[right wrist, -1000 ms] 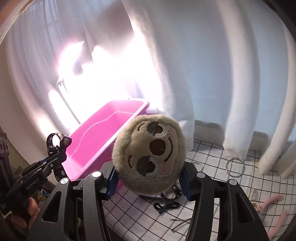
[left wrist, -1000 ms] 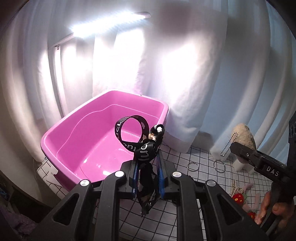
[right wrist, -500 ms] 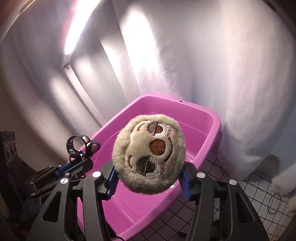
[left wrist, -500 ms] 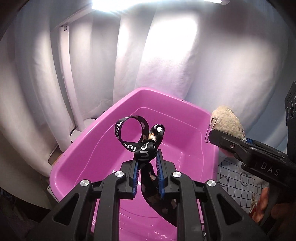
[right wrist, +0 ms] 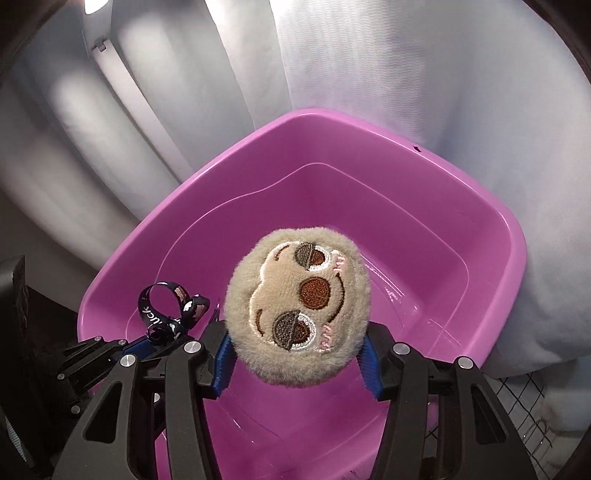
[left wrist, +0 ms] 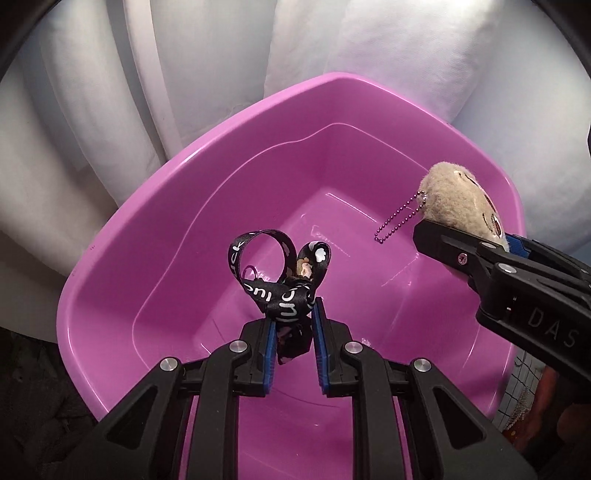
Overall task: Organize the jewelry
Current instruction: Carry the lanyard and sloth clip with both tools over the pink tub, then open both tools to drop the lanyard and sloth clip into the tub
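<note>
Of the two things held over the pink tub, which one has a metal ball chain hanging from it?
The plush sloth-face keychain in the right gripper; its ball chain dangles free. The black printed lanyard strap in the left gripper shows none.

- A white curtain [right wrist: 406, 74], hung in folds, is seen behind everything.
- A white black-gridded bench [right wrist: 532, 391] cover is glimpsed at the lower right.
- A light strip [right wrist: 94, 5] is lit at upper left.

The tub [left wrist: 155, 236] is smooth, glossy pink plastic with bright reflections on its floor. The strap [left wrist: 280, 291] is woven black cloth with a slight sheen. The plush toy [right wrist: 297, 314] is fuzzy beige fabric with stitched features; its ball chain [left wrist: 399, 218] looks like metal. The curtain [right wrist: 406, 66] is matt white cloth.
</note>
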The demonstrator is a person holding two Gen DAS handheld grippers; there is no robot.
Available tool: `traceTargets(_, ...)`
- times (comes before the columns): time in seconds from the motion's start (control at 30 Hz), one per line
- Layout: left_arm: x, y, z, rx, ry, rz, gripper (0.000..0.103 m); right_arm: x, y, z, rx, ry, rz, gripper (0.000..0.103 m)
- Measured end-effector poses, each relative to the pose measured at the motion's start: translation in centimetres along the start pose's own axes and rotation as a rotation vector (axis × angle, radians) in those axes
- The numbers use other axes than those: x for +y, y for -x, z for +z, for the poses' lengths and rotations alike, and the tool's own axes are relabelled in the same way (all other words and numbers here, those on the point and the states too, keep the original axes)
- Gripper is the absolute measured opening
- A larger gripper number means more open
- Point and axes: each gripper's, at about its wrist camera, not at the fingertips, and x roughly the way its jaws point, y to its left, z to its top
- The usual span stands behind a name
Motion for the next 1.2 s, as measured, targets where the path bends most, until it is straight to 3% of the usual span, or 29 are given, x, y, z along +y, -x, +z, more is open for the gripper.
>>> traceTargets(0.27,0.5,-1.9,0.6,0.081,0.03,0.002,0.018,0.1,-2.4,1.7,0.078,0.001,-0.047,0.053)
traceTargets(0.37,0.9,-2.4,0.6,0.103,0.046,0.001,0.022,0.1,-2.9,1.8,0.098,-0.001,-0.063,0.058)
traceTargets(0.4,1.0,-2.4,0.7,0.105,0.05,0.003,0.036,0.3,-3.2,2.1,0.106,0.005,-0.069,0.06)
traceTargets(0.43,1.2,-2.3,0.8,0.101,0.052,0.011,0.066,0.7,-3.5,2.3,0.114,0.015,-0.077,0.061)
traceTargets(0.5,1.4,-1.5,0.7,0.06,0.065,0.026,0.089,1.3,-3.5,2.0,0.118,0.031,-0.1,0.067)
traceTargets(0.6,1.2,-0.4,0.7,0.014,0.044,0.048,0.088,1.4,-3.2,2.1,0.094,0.024,-0.121,0.07)
traceTargets(1.2,2.5,0.7,-0.4,-0.011,0.036,0.035,0.088,0.3,-1.2,1.5,0.073,-0.024,-0.113,0.07)
